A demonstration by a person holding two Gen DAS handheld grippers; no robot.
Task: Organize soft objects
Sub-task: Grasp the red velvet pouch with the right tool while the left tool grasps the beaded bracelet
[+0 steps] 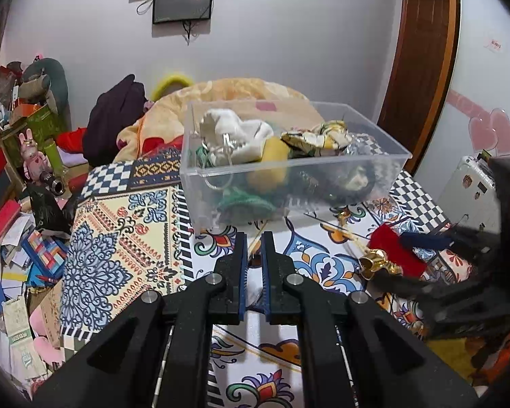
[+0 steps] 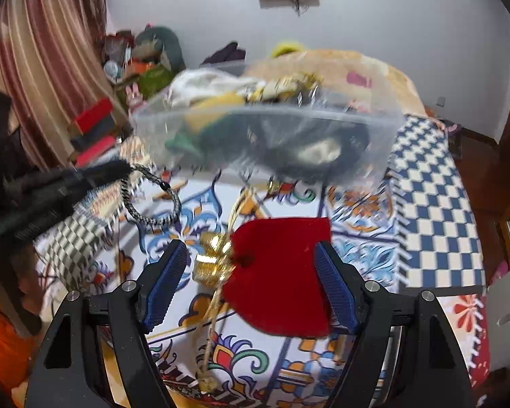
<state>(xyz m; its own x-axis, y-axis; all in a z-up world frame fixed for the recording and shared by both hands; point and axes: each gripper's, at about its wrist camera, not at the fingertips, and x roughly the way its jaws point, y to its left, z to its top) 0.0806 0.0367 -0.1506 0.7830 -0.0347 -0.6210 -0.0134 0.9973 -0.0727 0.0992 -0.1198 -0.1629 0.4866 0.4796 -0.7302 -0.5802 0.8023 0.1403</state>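
A clear plastic box point(image 1: 357, 166) stands on the patterned cloth and holds several soft items: white fabric, a yellow piece, green yarn, a dark doll. It also shows, blurred, in the right wrist view point(image 2: 374, 129). A red velvet pouch point(image 2: 282, 272) with gold cord and bells point(image 2: 210, 258) lies between the fingers of my open right gripper point(image 2: 251, 282); it also shows in the left wrist view point(image 1: 397, 255). My left gripper point(image 1: 254, 248) is shut on a braided black-and-white cord bracelet point(image 2: 153, 200), just in front of the box.
The patterned cloth point(image 1: 125, 231) covers the surface. A folded blanket point(image 1: 241, 91) and dark clothing point(image 1: 115, 122) lie behind the box. Clutter of boxes, papers and toys point(image 1: 20, 204) fills the left side. A wooden door point(image 1: 421, 51) stands at right.
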